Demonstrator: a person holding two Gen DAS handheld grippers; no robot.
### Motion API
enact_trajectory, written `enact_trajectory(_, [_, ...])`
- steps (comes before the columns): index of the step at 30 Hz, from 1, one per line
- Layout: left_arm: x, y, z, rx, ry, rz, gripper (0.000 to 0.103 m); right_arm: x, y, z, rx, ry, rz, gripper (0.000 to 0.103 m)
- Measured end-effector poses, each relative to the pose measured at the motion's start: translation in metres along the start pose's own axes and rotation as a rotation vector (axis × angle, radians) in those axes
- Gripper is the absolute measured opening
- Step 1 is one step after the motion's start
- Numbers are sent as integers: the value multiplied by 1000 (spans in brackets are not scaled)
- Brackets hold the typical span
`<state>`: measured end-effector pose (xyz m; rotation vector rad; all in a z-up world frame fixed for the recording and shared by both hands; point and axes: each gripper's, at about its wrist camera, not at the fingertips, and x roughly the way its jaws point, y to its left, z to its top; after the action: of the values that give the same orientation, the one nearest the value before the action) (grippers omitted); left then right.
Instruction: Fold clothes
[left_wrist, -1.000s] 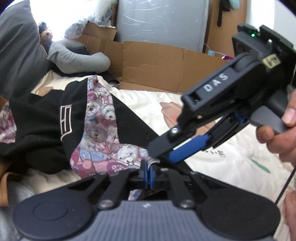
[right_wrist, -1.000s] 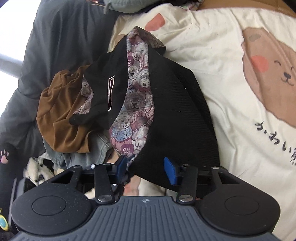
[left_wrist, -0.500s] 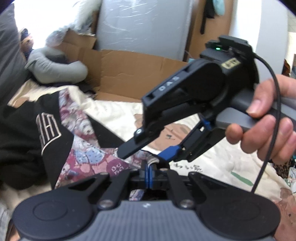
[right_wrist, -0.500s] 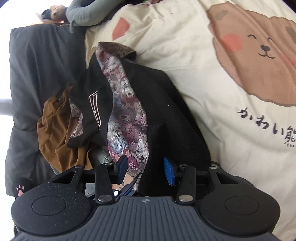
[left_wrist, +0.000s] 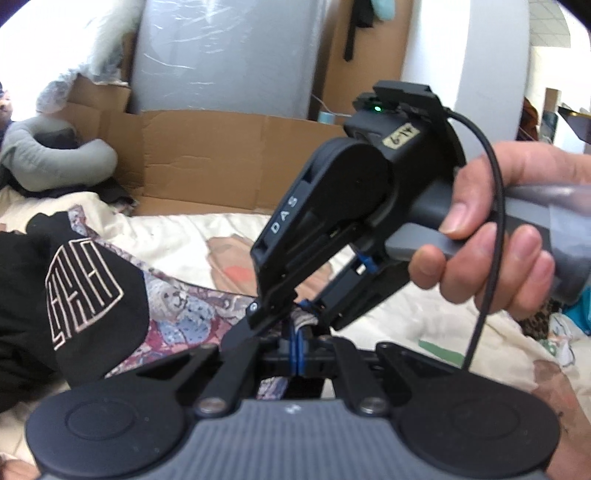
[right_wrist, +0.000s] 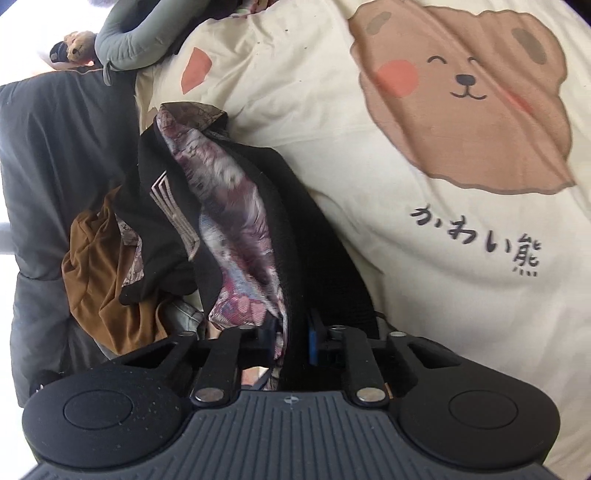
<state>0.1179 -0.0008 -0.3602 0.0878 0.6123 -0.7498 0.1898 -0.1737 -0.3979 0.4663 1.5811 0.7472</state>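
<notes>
Cream bear-print bedspread (right_wrist: 369, 147) (rumpled), cardboard (left_wrist: 221, 155) behind

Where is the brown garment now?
In the right wrist view the brown garment lies at the left, partly under the black garment, beside the dark grey quilt.

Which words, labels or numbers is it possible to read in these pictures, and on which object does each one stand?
"DAS": white letters on the right gripper.
"かわい熊": black writing on the bear-print bedsheet.
Handwritten yellow sticker on that gripper's body: too unclear to read.
Geometric emblem on the black garment: no readable letters.
</notes>
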Motion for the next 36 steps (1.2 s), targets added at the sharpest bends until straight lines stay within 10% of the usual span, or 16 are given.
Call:
enact_trajectory(14, [-3,12,-12,-10,86,7,12,-54,-44,-3,3,-127,-42,1])
enact_trajectory(36, [-49,108,-26,-176,195,467,52,-167,-142,-34,192,-454,-197,1])
